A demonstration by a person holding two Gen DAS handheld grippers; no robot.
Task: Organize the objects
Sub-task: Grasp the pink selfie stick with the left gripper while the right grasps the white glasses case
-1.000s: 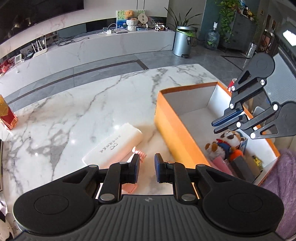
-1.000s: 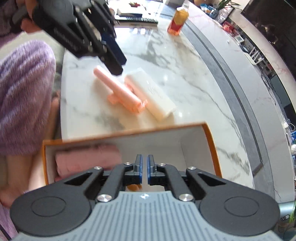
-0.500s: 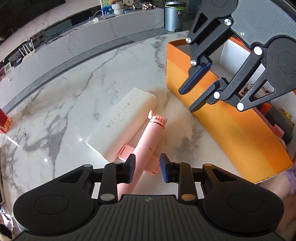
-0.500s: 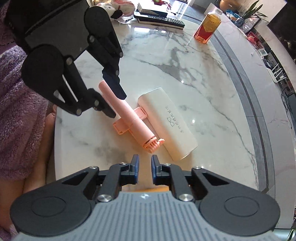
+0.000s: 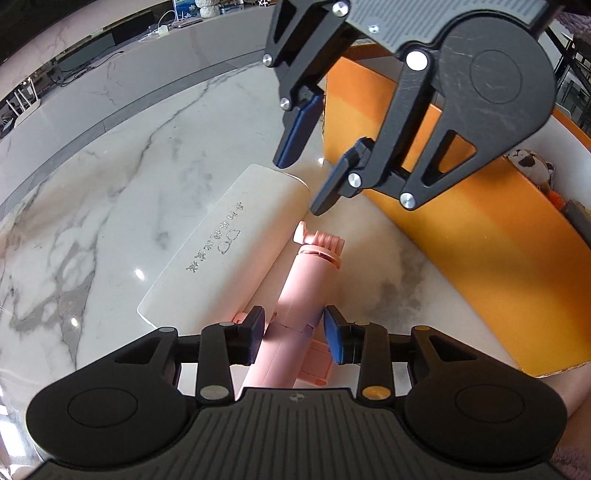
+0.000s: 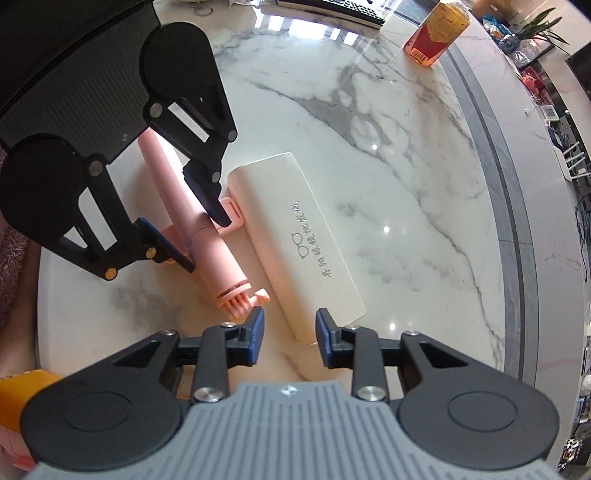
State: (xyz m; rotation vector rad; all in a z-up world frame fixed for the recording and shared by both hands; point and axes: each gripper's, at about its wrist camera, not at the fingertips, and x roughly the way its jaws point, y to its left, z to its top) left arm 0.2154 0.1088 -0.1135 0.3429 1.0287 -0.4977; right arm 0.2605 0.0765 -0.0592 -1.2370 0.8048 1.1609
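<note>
A pink selfie stick [image 5: 314,266] lies on the marble table [image 5: 110,184] beside a long white case [image 5: 229,251] with grey lettering. My left gripper [image 5: 294,341] reaches down over the stick's middle. Its jaws are opening, the stick lies between them, and a gap shows at the right pad. My right gripper [image 6: 289,332] hangs over the near end of the white case [image 6: 295,236], its jaws opening with the case's corner just below them. The right wrist view shows the left gripper [image 6: 195,230] straddling the pink stick [image 6: 218,258]. The right gripper [image 5: 301,182] appears from above in the left wrist view.
An open orange box [image 5: 480,236] stands right of the two objects, with a plush toy [image 5: 532,166] and other items inside. An orange drink bottle [image 6: 436,33] and a dark remote [image 6: 354,7] sit at the table's far side. A purple fuzzy sleeve [image 6: 11,236] is at the table edge.
Both grippers came down toward the table and went from shut to partly open. The right one left the box for the white case. The left one now straddles the pink stick.
</note>
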